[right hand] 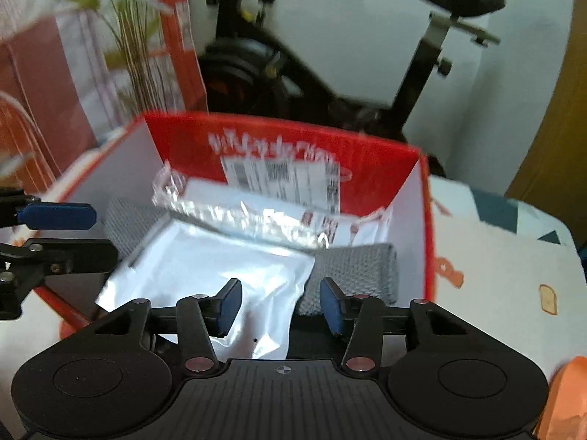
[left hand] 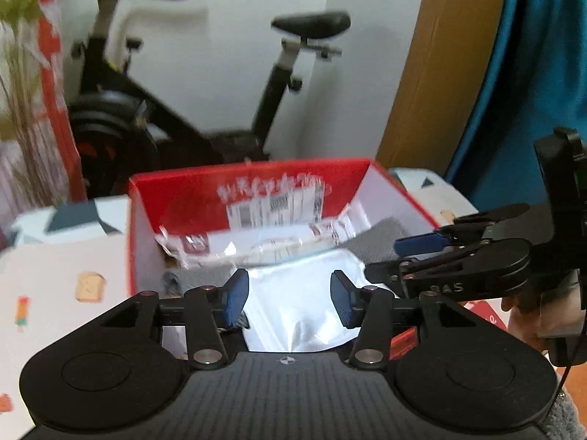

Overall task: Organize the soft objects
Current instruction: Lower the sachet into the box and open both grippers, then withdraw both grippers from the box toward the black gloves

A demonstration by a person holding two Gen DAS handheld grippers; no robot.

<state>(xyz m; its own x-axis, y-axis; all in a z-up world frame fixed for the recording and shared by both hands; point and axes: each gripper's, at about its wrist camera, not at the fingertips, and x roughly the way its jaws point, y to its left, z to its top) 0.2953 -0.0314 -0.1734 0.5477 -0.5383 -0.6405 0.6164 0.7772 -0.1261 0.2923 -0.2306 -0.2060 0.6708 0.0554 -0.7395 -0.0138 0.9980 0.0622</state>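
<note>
left gripper [left hand: 290,299] low in the centre of the left wrist view, blue pads [left hand: 234,299] parted to a middling gap, nothing pinched, only the silver foil pouch [left hand: 297,315] showing below and between them, not pressed. right gripper [right hand: 280,304] likewise at the bottom centre of the right wrist view, jaws parted about halfway, empty, hanging over the same pouch [right hand: 205,260] and the edge of a grey knitted cloth [right hand: 359,271]. pouch lying flat inside the red box [right hand: 427,220], white on its inner walls, red on the far wall with blurred white lettering and a shipping label [right hand: 282,179]. crinkled clear plastic wrap [right hand: 234,212] behind the pouch, toward the far wall. grey cloth also visible at the left inside the box in the right wrist view, partly under the pouch. right gripper seen from the side at the right edge of the left wrist view [left hand: 422,253], one blue pad above a black finger, a hand [left hand: 528,315] behind it. box resting on a white tablecloth [left hand: 55,278] printed with toast and small shapes. exercise bike [left hand: 176,102] in the upper middle of both views, against a white wall. plant stems [right hand: 135,47] at upper left. orange packet [right hand: 568,396] at lower right of the right wrist view, blurred.
</note>
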